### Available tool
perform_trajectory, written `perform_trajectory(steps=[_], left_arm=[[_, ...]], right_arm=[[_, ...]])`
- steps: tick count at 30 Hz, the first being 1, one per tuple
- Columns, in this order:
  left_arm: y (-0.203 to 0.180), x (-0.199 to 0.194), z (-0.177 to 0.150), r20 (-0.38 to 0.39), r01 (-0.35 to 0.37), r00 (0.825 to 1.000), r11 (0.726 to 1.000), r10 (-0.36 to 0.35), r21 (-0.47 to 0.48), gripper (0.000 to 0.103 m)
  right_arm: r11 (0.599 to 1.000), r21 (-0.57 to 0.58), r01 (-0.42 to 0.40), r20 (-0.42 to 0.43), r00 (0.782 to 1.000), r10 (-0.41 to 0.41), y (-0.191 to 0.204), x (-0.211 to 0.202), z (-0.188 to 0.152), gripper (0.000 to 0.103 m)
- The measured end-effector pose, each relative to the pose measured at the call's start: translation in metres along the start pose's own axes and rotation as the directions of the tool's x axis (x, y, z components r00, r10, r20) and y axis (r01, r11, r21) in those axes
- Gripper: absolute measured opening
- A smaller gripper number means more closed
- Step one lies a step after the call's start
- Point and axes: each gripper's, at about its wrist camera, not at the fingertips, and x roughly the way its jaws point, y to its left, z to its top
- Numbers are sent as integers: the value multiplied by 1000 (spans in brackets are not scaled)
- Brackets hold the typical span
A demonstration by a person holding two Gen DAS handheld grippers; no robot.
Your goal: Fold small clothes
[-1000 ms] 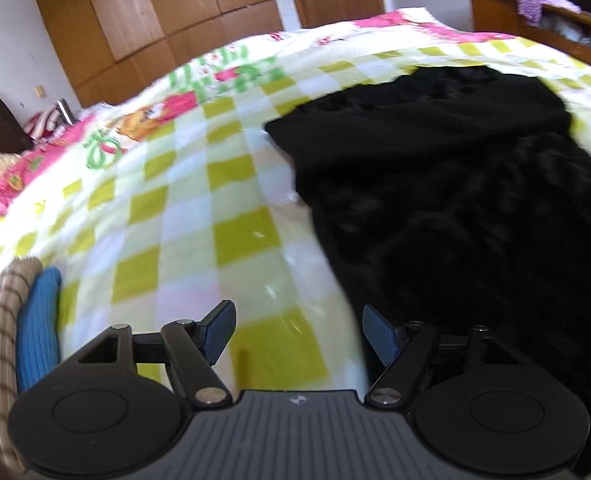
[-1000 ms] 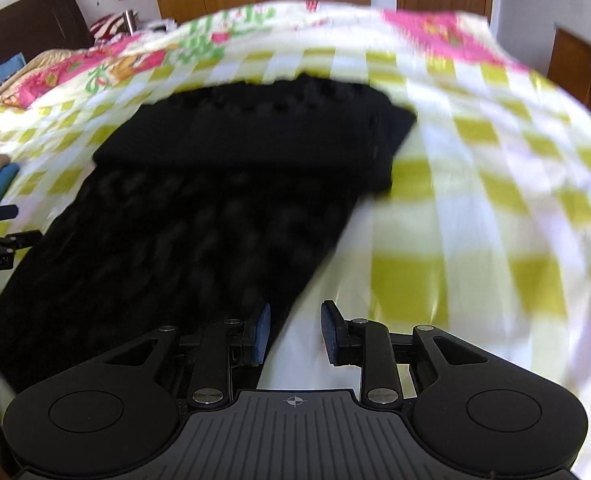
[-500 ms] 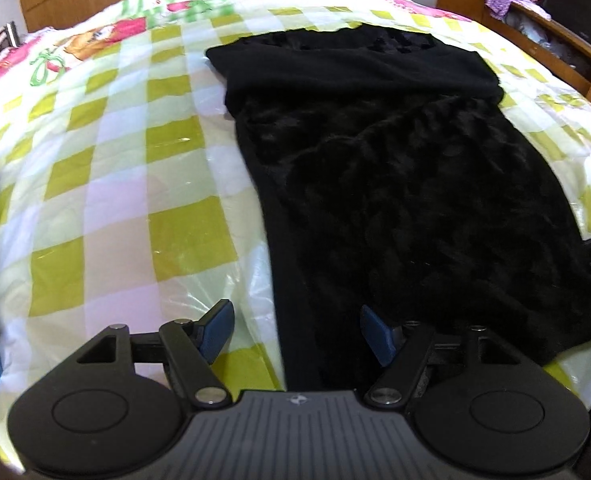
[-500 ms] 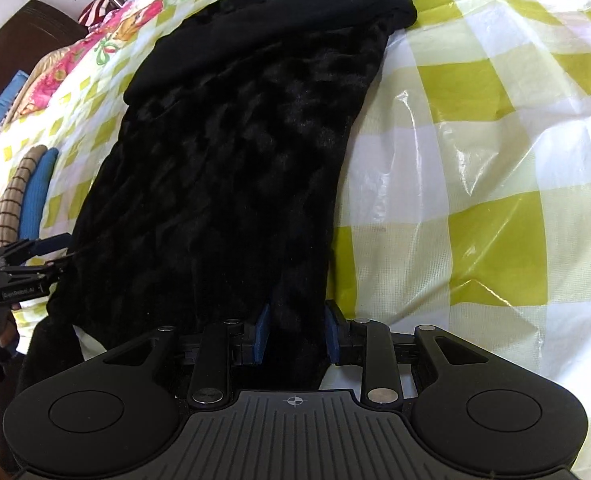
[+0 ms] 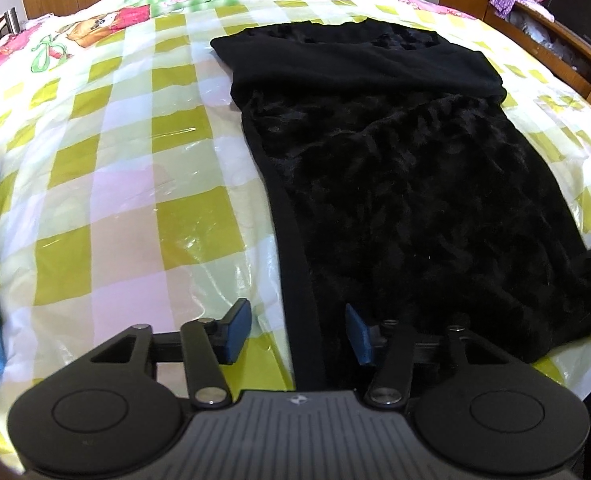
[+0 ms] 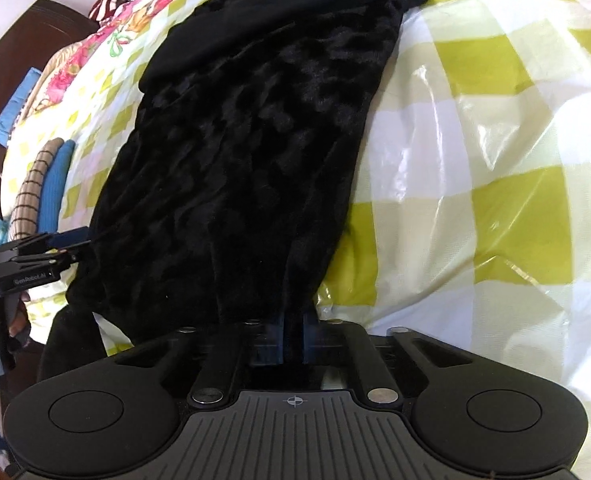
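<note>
On the bed (image 5: 135, 208), the near edge of the black cloth (image 5: 415, 184) is now pinched by the right gripper (image 6: 293, 340), while the left gripper (image 5: 297, 332), just closing, is spread around its corner, so lifting can start.

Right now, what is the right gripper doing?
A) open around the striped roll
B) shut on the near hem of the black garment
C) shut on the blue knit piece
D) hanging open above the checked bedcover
B: in the right wrist view the right gripper has its blue pads pinched together with the edge of the black garment caught between them.
</note>
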Motion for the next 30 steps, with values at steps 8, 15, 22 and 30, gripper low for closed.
perform_trajectory(steps=[8,15,22,30], left_arm=[[-1,-10,-9,-10,-12,1000,1000,13,24,62],[-17,-28,-23,26,-20,1000,995,18,101,62],[-53,-41,-38,51,1,999,956,-17,292,63],[-68,-40,-48,55,-43,998,916,23,398,62]], right_arm=[[983,-86,164,49,986,-160,-2,-28,7,6],[892,-276,358,207,928,-309,28,-55,-6,17],[811,-570,130,148,988,-54,99,-36,-49,18],[644,-762,69,97,995,8,144,15,-64,29]])
